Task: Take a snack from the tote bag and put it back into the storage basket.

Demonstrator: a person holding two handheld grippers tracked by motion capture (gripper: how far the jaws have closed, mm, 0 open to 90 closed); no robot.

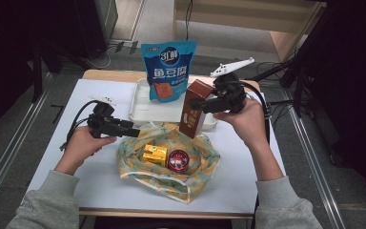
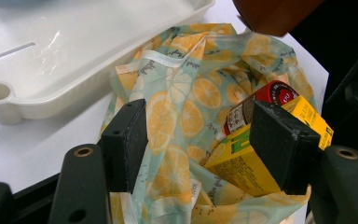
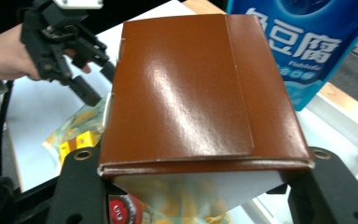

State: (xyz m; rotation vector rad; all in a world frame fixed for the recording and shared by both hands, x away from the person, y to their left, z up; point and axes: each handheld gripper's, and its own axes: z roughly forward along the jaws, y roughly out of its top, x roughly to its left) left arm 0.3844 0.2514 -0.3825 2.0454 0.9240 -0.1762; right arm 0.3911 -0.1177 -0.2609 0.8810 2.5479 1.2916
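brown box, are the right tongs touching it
Touching. In the right gripper view the brown box sits clamped between the right tongs; the high view shows it lifted above the lemon-print bag.

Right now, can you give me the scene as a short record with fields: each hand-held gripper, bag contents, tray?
right hand-held gripper: shut on brown carton, held above the bag
left hand-held gripper: open, jaws at the edge of the lemon-print bag
bag contents: yellow box, red round tin
white tray: behind the bag, blue snack pouch standing in it
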